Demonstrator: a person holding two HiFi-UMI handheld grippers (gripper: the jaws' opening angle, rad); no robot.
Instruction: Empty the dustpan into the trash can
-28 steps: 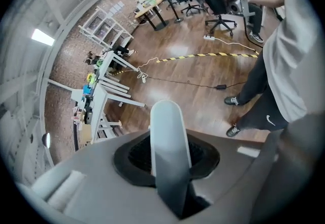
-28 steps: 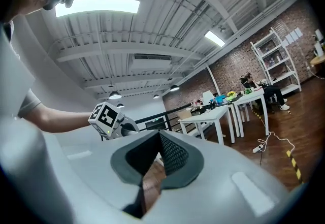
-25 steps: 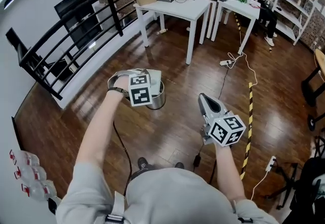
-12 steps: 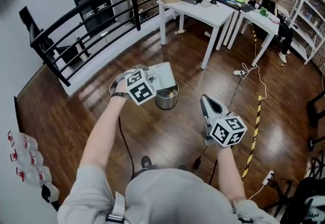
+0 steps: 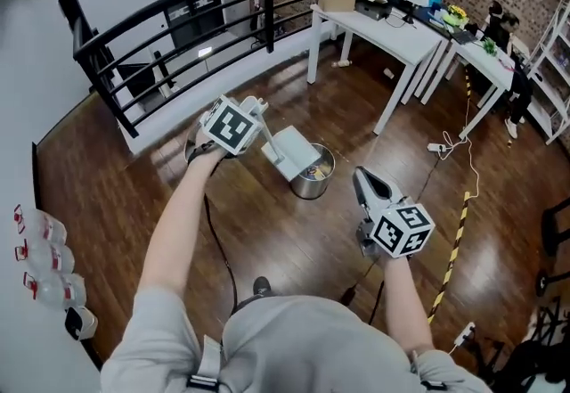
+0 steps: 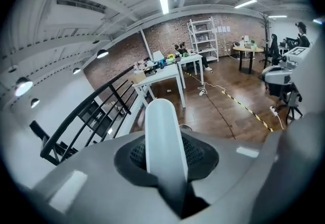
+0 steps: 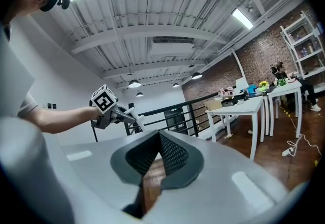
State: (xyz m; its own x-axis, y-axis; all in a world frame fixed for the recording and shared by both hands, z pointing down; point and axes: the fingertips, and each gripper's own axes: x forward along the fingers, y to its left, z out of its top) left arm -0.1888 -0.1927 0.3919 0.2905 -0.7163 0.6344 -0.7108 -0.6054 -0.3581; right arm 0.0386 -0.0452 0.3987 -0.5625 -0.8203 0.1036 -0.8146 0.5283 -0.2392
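The light grey plastic dustpan (image 5: 297, 155) is hanging tipped above the dark wooden floor (image 5: 294, 244). Its pan is overlapping the rim of the small round metal trash can (image 5: 312, 188) at the can's 11 o'clock. The left claw (image 5: 261, 135) is clenching the long white handle (image 6: 162, 136) of the dustpan (the left gripper view is showing it running straight out between the pads). The right claw (image 5: 360, 176) is hovering at the can's 4 o'clock, apart from it. Its pads are drawn together on nothing, with only floor showing through the slit. A yellow-and-black striped tape (image 5: 459, 231) is lying on the floor at the can's 3 o'clock. White cluttered worktops (image 5: 374, 26) are standing at 1 o'clock, well apart. A curved black metal railing (image 5: 134, 21) is running past at 10 o'clock.
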